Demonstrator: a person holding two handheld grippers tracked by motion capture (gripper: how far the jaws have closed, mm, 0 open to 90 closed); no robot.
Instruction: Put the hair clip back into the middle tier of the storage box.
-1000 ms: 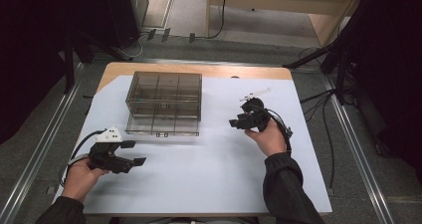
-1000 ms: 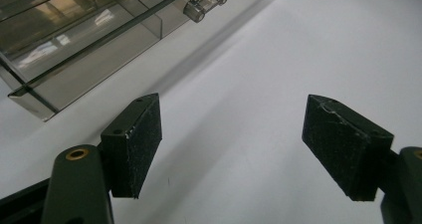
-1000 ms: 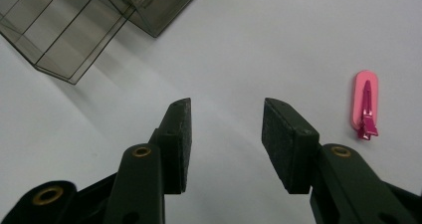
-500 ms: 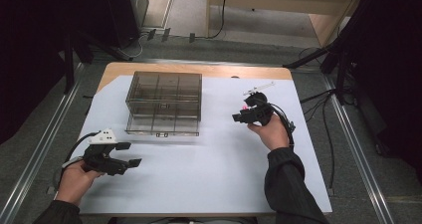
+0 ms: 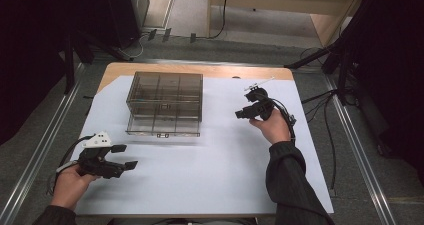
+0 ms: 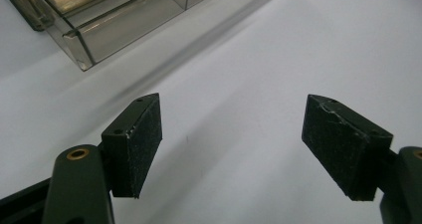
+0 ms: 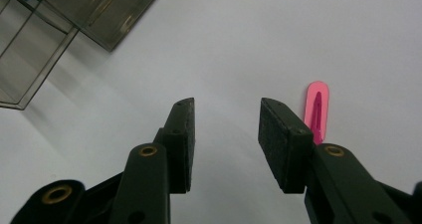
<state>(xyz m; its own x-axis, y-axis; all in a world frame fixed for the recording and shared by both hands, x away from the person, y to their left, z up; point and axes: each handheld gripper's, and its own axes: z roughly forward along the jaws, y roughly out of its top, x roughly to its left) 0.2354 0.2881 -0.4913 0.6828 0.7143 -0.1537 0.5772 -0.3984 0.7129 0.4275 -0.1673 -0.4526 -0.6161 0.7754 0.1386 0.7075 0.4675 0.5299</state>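
1. Right now the right gripper hovers over the white sheet that covers the wooden desk, at about 3 o'clock from the smoky transparent plastic compartment box.
2. Its jaws stand partly apart with nothing between them and have just been closing; in the right gripper view the pads face bare white sheet.
3. In that same view a small flat pink hair clip lies on the sheet at about 2 o'clock from the right gripper, just beside the outer face of the right-hand jaw and partly hidden behind it; I cannot tell whether the jaw touches it.
4. The left gripper sits low near the front-left part of the sheet, at about 7 o'clock from the box and well apart from it.
5. Its jaws stand wide apart and hold nothing; the left gripper view shows only white sheet between the pads.
6. A corner of the box shows at 11 o'clock in the left gripper view, and another corner at 10 o'clock in the right gripper view.
7. A dark sleeve covers the person's right forearm.
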